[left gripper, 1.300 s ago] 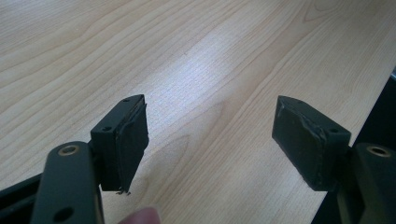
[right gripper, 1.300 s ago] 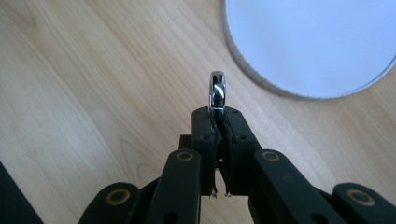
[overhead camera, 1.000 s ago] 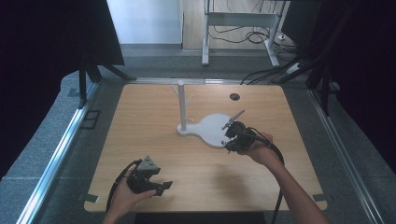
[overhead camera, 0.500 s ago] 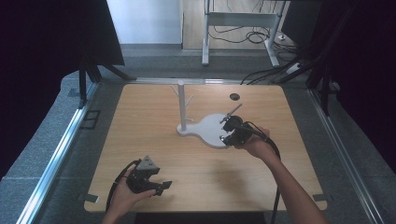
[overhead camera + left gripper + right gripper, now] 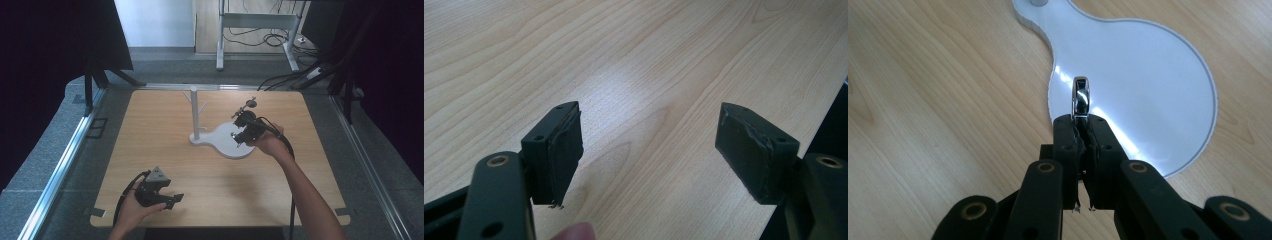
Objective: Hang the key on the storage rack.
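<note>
The right tool [image 5: 1082, 122], pinching a silver ring [image 5: 1080, 96], has lifted above the white stand base [image 5: 1148, 65]; the left tool [image 5: 649, 150] rests spread.

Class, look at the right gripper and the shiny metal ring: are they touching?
Touching. The right gripper view shows the right gripper with its jaws closed on the ring, whose top sticks out above them.

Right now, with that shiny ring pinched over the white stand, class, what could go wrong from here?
1. The small shiny metal ring is held only by its lower edge in the right gripper; it might slip out.
2. If dropped, it could bounce off the white flat stand base and roll across the wooden table.
</note>
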Demonstrator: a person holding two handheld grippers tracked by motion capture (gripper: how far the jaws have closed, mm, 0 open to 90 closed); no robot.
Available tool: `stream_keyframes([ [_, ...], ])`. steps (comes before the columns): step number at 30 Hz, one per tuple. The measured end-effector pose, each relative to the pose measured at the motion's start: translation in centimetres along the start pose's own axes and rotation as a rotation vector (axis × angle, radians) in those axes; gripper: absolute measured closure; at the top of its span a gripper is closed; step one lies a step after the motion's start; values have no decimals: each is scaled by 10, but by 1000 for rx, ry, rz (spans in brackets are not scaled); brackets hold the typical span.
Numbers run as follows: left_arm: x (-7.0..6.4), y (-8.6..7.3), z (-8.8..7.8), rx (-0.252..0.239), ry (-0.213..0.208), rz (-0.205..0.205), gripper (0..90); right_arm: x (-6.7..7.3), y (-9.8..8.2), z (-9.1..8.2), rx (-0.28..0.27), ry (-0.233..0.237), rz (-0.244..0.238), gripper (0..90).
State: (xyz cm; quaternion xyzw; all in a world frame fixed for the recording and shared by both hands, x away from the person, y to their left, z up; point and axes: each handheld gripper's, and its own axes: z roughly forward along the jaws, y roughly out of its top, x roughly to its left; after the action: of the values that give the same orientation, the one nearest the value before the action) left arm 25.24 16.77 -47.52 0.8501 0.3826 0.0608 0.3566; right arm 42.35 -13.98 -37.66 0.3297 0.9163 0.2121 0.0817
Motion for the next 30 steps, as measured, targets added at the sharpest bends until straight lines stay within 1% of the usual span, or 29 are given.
stream_keyframes([
  [4, 0, 0, 0, 0, 0, 2, 274, -1, 6, 2, 11, -4, 4, 842],
  [7, 0, 0, 0, 0, 0, 2, 274, -2, 9, 6, 25, -2, -2, 842],
  [10, 0, 0, 0, 2, 1, 1, 274, -3, 11, 10, 31, -1, 2, 842],
  [17, 1, 0, 0, 2, 0, 0, 274, -7, 19, 12, 32, 0, 13, 842],
  [20, 1, 0, -1, 0, 0, -1, 274, -8, 22, 13, 22, -6, 19, 842],
  [27, 1, 0, -1, 2, 0, -1, 274, -10, 29, 18, 37, -3, 26, 842],
  [30, 2, -1, -1, 1, -1, -3, 274, -11, 31, 20, 43, -2, 20, 842],
])
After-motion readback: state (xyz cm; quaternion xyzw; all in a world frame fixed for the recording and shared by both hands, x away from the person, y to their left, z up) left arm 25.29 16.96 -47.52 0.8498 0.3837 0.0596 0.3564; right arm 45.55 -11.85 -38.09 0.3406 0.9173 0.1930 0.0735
